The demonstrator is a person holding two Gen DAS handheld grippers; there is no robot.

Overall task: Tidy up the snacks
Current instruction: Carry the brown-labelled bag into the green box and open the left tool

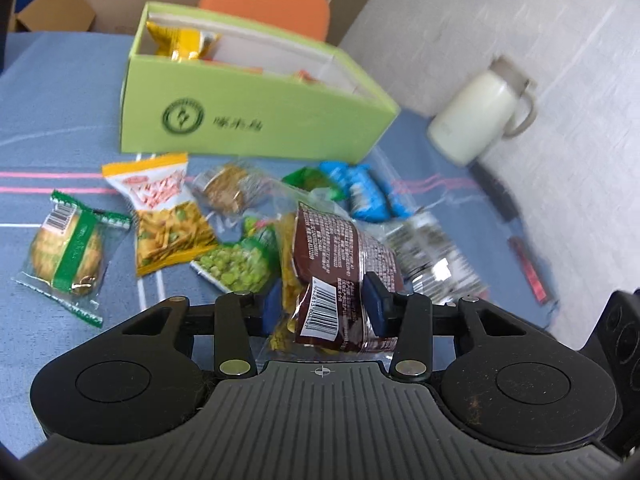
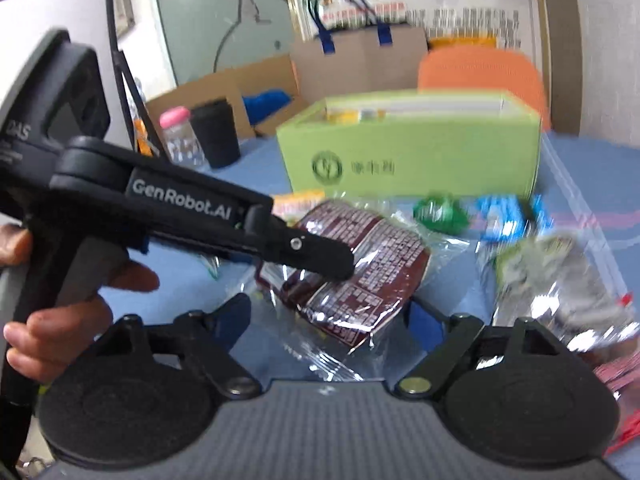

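**Brown packet caught in the left jaws**

The brown snack packet [image 1: 340, 276] is up off the table [image 1: 48, 80], barcode end toward the camera, with the left gripper [image 1: 322, 306] and its blue pads clamped on both sides of it. Just behind, the right gripper [image 2: 326, 316] hangs with jaws apart around the packet's clear wrapper, pads not pressing. Loose on the blue cloth lie a yellow cracker bag [image 1: 160, 216], a green pea pack [image 1: 236, 266], a round biscuit pack [image 1: 66, 254] and blue packets [image 1: 364, 192]. Beyond them stands the green box [image 1: 248, 120], open, with snacks inside.
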